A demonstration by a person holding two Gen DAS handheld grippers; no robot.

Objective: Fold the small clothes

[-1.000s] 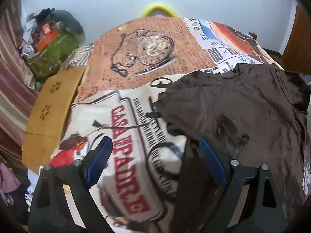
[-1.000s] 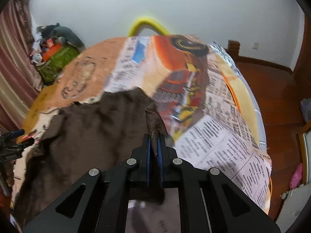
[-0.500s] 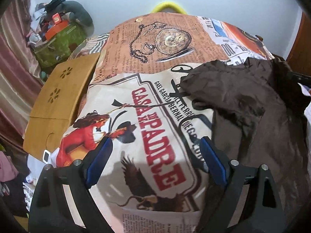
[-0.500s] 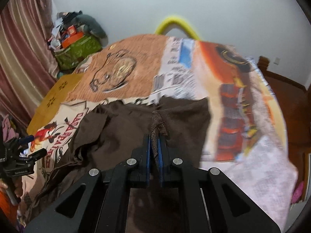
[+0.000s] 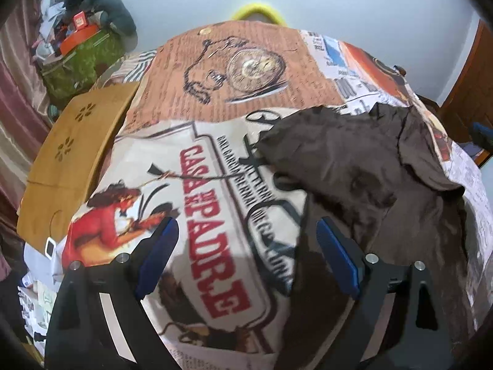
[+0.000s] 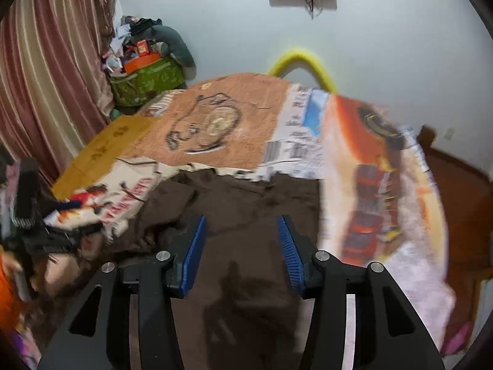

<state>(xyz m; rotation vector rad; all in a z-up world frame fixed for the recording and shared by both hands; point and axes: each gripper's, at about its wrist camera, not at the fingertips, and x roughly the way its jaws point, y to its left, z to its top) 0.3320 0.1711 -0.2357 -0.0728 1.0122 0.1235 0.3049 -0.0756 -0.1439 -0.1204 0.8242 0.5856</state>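
Observation:
A dark brown garment [image 5: 363, 178] lies crumpled on a bed with a printed sheet [image 5: 215, 203]. It also shows in the right wrist view [image 6: 246, 203], spread below the gripper. My left gripper [image 5: 246, 231] is open and empty, over the sheet at the garment's left edge. My right gripper [image 6: 242, 225] is open and empty, just above the garment. The left gripper [image 6: 46, 234] shows blurred at the left of the right wrist view.
A yellow wooden board [image 5: 71, 154] lies on the bed's left side. A green bag with piled clutter [image 6: 144, 77] stands by the curtain [image 6: 46, 77]. A yellow curved tube [image 6: 302, 61] rises behind the bed. Wooden floor [image 6: 456, 178] is to the right.
My right gripper has opened and let go of the garment fold it pinched, which now lies flat. Both cameras have shifted; my left gripper stays open.

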